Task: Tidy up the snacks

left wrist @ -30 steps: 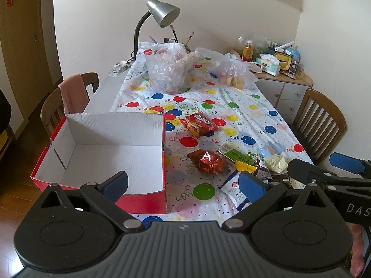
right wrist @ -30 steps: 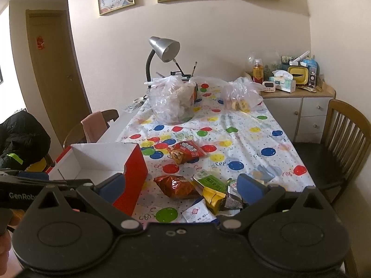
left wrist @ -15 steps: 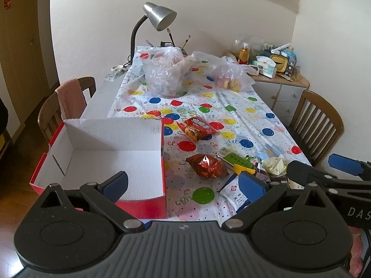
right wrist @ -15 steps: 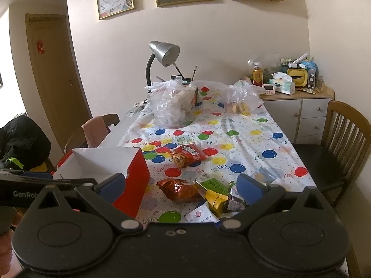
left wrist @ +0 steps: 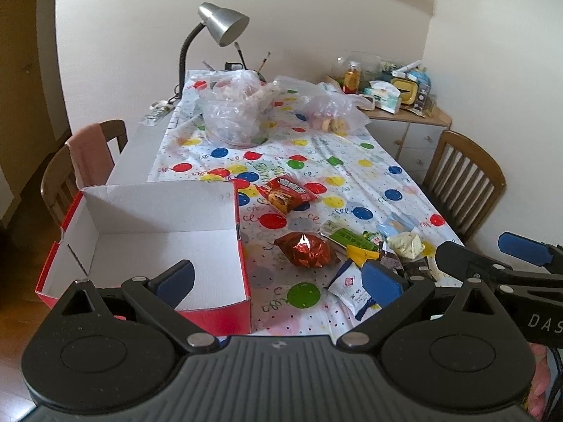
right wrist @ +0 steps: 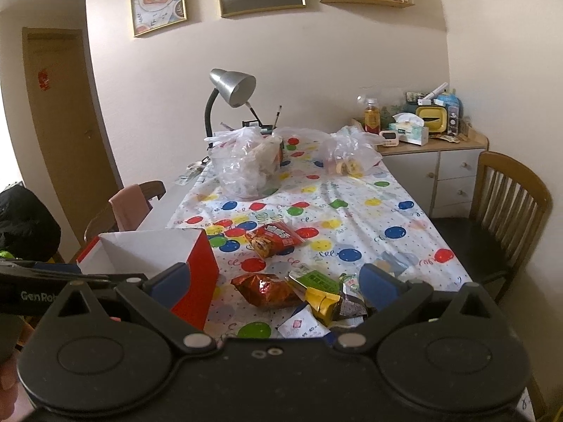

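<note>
An empty red box (left wrist: 151,239) with a white inside stands at the table's near left corner, also seen as red box (right wrist: 197,263). Snacks lie to its right: a shiny red bag (left wrist: 304,250) (right wrist: 264,290), a red biscuit pack (left wrist: 286,193) (right wrist: 272,239), a green pack (left wrist: 350,239) (right wrist: 318,279), a yellow wrapper (right wrist: 322,300), a white sachet (left wrist: 350,290) and a pale wrapped piece (left wrist: 406,244). My left gripper (left wrist: 278,283) hangs open in front of the box and the snacks. My right gripper (right wrist: 274,286) is open above the near table edge, nothing between its fingers.
The table wears a balloon-print cloth (right wrist: 352,211). Two clear plastic bags (left wrist: 234,112) (left wrist: 332,112) and a desk lamp (left wrist: 221,28) stand at the far end. Wooden chairs (right wrist: 510,211) (left wrist: 70,172) flank the table. A cluttered sideboard (right wrist: 432,147) is at the back right.
Both grippers have pulled back slightly and lifted, so the table sits a bit lower and farther in both views. Nothing was grasped; box and snacks stay put.
</note>
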`<act>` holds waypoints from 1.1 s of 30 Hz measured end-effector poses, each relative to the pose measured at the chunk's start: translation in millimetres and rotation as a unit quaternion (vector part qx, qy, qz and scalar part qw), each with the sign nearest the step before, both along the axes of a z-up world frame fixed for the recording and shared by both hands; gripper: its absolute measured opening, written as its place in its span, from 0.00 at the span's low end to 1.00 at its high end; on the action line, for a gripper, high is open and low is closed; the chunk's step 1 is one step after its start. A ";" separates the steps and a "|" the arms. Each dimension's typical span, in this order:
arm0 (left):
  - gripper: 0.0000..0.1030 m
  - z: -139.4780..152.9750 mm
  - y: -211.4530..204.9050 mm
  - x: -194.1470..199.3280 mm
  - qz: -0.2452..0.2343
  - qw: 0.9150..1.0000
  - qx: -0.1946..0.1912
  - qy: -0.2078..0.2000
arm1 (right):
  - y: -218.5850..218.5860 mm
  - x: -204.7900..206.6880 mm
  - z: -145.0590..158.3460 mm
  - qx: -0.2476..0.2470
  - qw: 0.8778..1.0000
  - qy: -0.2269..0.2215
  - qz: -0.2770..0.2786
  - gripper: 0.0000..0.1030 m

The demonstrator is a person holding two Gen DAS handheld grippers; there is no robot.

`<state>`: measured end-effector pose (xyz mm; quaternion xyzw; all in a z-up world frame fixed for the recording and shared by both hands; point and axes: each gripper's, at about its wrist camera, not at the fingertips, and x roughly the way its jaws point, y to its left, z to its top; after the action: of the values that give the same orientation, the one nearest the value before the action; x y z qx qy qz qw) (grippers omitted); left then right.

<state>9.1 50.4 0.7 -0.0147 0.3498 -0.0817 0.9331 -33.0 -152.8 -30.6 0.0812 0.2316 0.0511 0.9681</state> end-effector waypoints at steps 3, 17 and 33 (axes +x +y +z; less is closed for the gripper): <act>0.99 -4.4 -0.3 1.0 -0.010 1.000 0.001 0.011 | 2.4 -4.6 -3.1 -0.002 1.000 0.002 -0.005 0.99; 0.99 -32.8 -40.0 24.8 -0.008 0.998 0.010 0.064 | -46.8 12.8 -39.4 -0.021 0.998 0.052 0.013 0.93; 0.99 -90.5 -107.3 96.1 0.062 0.981 -0.003 0.183 | -91.1 89.7 -126.4 -0.124 0.957 0.134 0.224 0.79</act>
<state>105.1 -56.9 -89.9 -0.0535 0.5132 -0.0205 0.8564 56.7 -243.9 -157.0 -0.0875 0.3763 0.2265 0.8941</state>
